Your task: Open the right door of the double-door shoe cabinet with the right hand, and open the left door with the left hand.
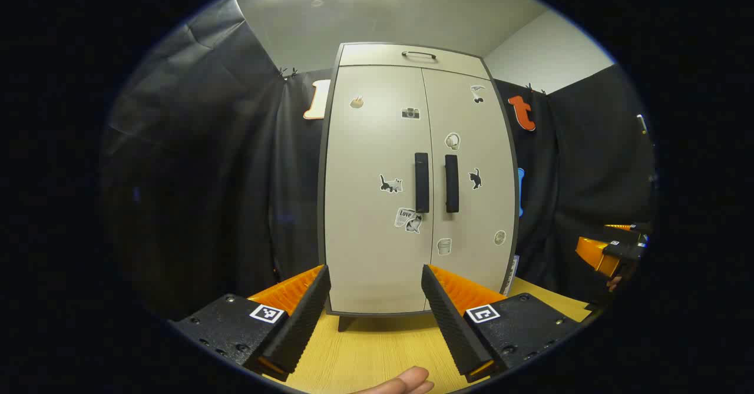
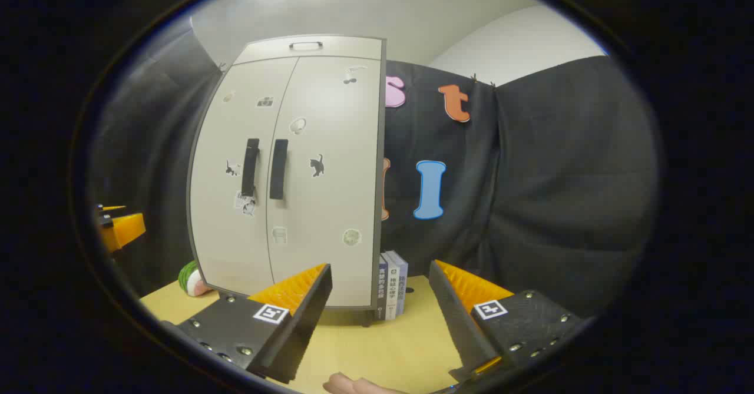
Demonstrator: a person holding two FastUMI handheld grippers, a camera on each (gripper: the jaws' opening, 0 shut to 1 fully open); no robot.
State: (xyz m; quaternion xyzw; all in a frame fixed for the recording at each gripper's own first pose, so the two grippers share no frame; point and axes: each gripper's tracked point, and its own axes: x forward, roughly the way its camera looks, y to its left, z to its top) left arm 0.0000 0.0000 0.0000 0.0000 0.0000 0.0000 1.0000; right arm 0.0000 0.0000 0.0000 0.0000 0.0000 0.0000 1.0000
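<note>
A pale double-door shoe cabinet [image 1: 377, 252] [image 2: 330, 205] with small stickers stands on a yellow table, both doors closed. Each door carries a dark vertical handle: the left handle [image 1: 421, 182] [image 2: 250, 167] and the right handle [image 1: 451, 183] [image 2: 278, 169] sit side by side at the centre seam. My left gripper [image 1: 374, 279] is open, held in front of the cabinet's lower part, well short of the handles. My right gripper [image 2: 380, 276] is open too, aimed at the cabinet's right edge. In the left gripper view the right gripper [image 1: 612, 252] shows far off to the right.
A few upright books [image 2: 393, 285] stand against the cabinet's right side. A watermelon-like round object [image 2: 191, 279] lies at its left foot. The yellow tabletop [image 1: 377, 347] stretches in front. A fingertip [image 1: 400, 382] shows at the bottom edge. Black cloth walls surround the booth.
</note>
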